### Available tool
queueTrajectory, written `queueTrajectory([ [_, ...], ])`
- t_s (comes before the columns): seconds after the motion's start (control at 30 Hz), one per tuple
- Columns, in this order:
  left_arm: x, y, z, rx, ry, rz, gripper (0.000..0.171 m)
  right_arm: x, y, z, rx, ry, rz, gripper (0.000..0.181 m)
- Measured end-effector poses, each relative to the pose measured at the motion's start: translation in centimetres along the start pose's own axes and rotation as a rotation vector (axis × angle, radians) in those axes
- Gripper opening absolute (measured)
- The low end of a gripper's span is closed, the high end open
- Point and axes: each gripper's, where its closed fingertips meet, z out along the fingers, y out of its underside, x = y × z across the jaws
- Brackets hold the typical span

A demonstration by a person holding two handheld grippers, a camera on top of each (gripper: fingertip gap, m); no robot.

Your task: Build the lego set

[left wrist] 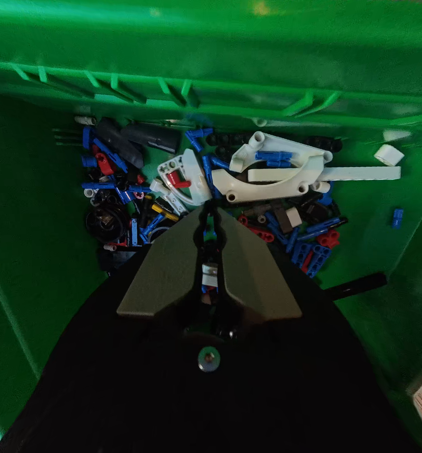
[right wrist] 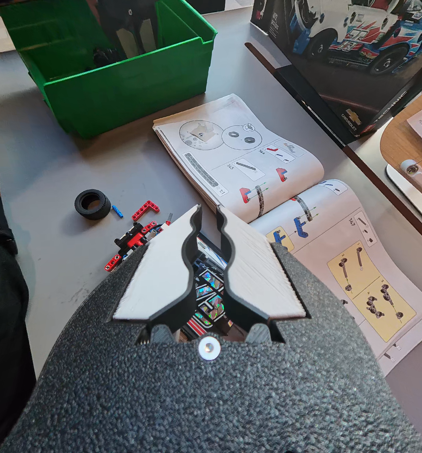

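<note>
My left gripper [left wrist: 211, 207] is down inside the green bin [left wrist: 205, 73], with its tips drawn together just above a heap of loose lego parts, next to a large white curved panel [left wrist: 266, 181] and a smaller white panel [left wrist: 180, 179]. Blue pins, red connectors and black pieces lie all around it. In the right wrist view this gripper [right wrist: 131, 31] shows inside the bin [right wrist: 131, 90]. My right gripper [right wrist: 208, 208] is open and empty above the grey table. Under it lies a partly built model [right wrist: 131, 239] with a shiny sticker panel [right wrist: 210, 289].
A black tyre [right wrist: 92, 204], a blue pin [right wrist: 117, 211] and a red L-shaped beam [right wrist: 145, 209] lie on the table left of my right gripper. An open instruction booklet [right wrist: 241, 159] lies to the right. The set's box [right wrist: 352, 49] stands at the far right. One gripper's finger ends stand about 40 centimetres off the other's. About 15 centimetres separates my right fingertips from the red L-shaped beam [right wrist: 145, 209].
</note>
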Motion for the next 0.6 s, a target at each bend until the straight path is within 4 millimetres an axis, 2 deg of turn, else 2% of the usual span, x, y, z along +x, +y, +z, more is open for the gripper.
queueTrajectory([
  [0.17, -0.2, 0.5, -0.8, -0.008, -0.097, 0.031, 0.002, 0.0, 0.2, -0.6, 0.016, 0.007, 0.003, 0.011],
  [0.23, -0.4, 0.7, -2.7, 0.037, -0.151, 0.0, 0.003, 0.1, 0.3, -1.2, 0.027, 0.012, 0.007, 0.011],
  [0.3, 0.2, -0.5, -6.0, 0.152, -0.184, -0.043, 0.002, 0.2, 0.5, -1.7, 0.039, 0.017, 0.011, 0.011],
  [0.4, 3.4, -6.6, -12.6, 0.418, -0.232, -0.051, 0.002, 0.1, 0.7, -2.2, 0.061, 0.019, 0.017, 0.011],
  [0.43, 5.1, -8.9, -13.7, 0.463, -0.236, -0.028, 0.002, 0.1, 0.6, -2.4, 0.073, 0.019, 0.019, 0.011],
  [0.47, 7.4, -11.4, -14.0, 0.496, -0.2, -0.011, 0.002, 0.0, 0.5, -2.4, 0.087, 0.017, 0.021, 0.011],
  [0.53, 12.0, -16.2, -12.5, 0.525, -0.065, -0.008, 0.002, -0.5, 0.3, -2.6, 0.118, 0.005, 0.021, 0.011],
  [0.57, 13.2, -17.8, -10.9, 0.492, -0.038, 0.005, 0.002, -0.8, 0.3, -2.7, 0.127, 0.001, 0.017, 0.011],
  [0.6, 13.5, -18.7, -9.1, 0.429, -0.057, 0.033, 0.002, -1.0, 0.5, -2.8, 0.132, 0.001, 0.011, 0.011],
])
